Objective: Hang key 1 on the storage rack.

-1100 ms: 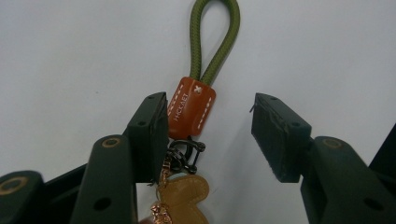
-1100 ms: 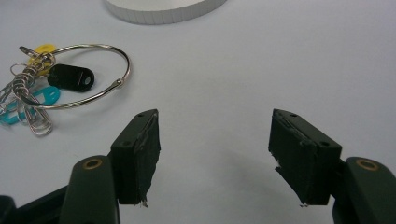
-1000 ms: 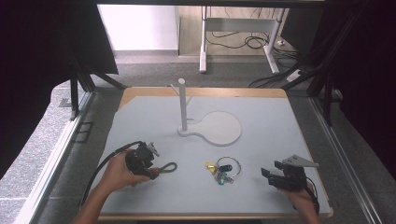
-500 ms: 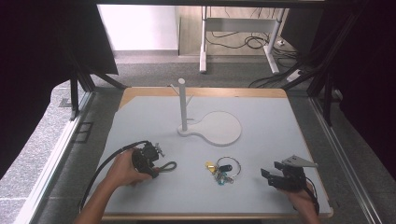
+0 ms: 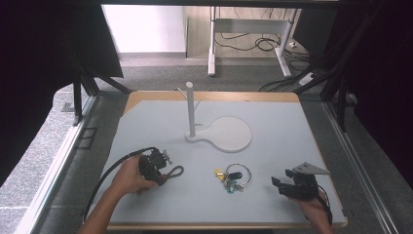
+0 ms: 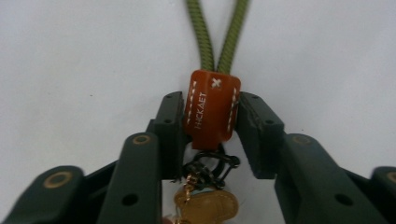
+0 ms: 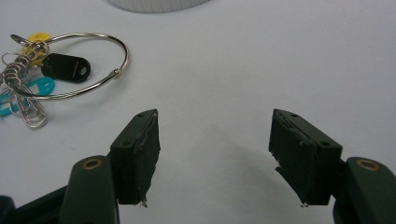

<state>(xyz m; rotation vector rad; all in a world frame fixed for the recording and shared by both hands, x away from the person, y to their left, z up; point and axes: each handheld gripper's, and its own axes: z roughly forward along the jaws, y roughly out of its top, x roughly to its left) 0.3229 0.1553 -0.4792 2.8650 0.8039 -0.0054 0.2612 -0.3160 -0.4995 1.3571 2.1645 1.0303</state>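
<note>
My left claw [image 6: 212,116] clamps the leather tab [image 6: 211,109] of the green-cord keychain [image 5: 168,170], low over the table [image 5: 272,195]. Right claw [image 7: 215,149] wide open, empty, near the key ring [image 7: 60,70]. Nothing on the peg stand [image 5: 191,109] yet; hanging likely left.

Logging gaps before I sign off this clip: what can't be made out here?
- Left gripper view: the left gripper clamps the brown leather tab of the green cord keychain; its brass-coloured charm is cut by the bottom edge and partly behind the jaws.
- High view: that keychain's cord loop is too small for detail.
- Right gripper view: the large silver key ring with coloured tags runs off the left edge.
</note>
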